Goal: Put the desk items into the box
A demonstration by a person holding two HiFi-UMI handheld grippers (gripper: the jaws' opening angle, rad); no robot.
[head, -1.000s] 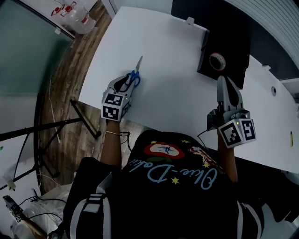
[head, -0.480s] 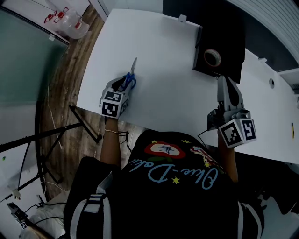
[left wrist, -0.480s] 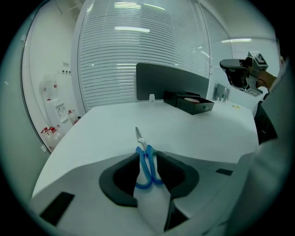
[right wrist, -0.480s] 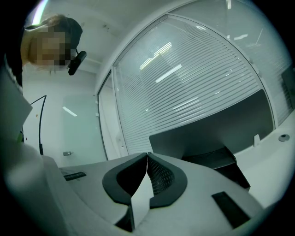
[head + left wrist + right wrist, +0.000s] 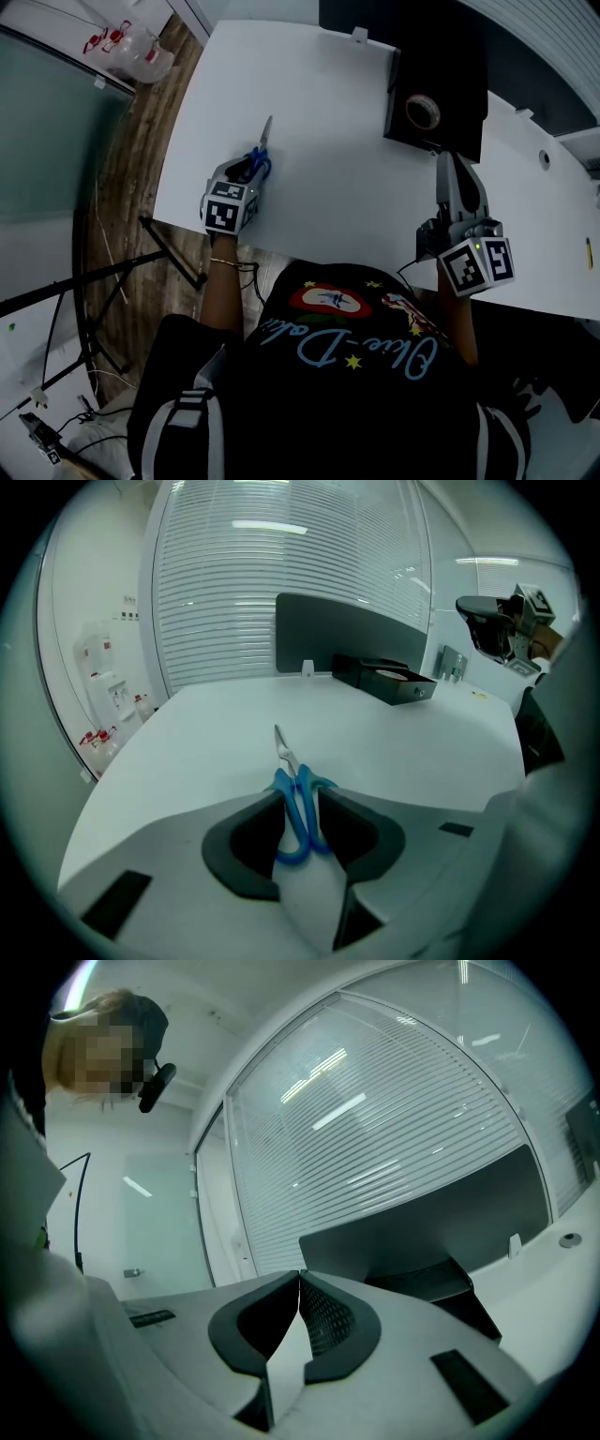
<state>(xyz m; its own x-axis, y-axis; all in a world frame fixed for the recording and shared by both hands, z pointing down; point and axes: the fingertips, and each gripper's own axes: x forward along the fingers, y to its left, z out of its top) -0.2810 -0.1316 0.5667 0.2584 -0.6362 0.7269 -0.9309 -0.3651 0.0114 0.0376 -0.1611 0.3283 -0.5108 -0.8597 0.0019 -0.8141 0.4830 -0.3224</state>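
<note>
At near-left edge of white desk (image 5: 347, 187): blue-handled steel scissors (image 5: 262, 152), long axis running away from person, handles btwn left gripper (image 5: 302, 803) jaws, which are spread, just been opening, not pinching. Right gripper (image 5: 298, 1283) jaws pressed together, empty, nearer black open box (image 5: 450, 56).

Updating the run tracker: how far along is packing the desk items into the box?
Done: a tape roll lies in the black box. In hand: the left gripper is down over the blue scissors on the desk. Its fingers have just been opening, with the handles between them, not gripped. The right gripper is shut and empty. Left: grip the scissors and box them.
</note>
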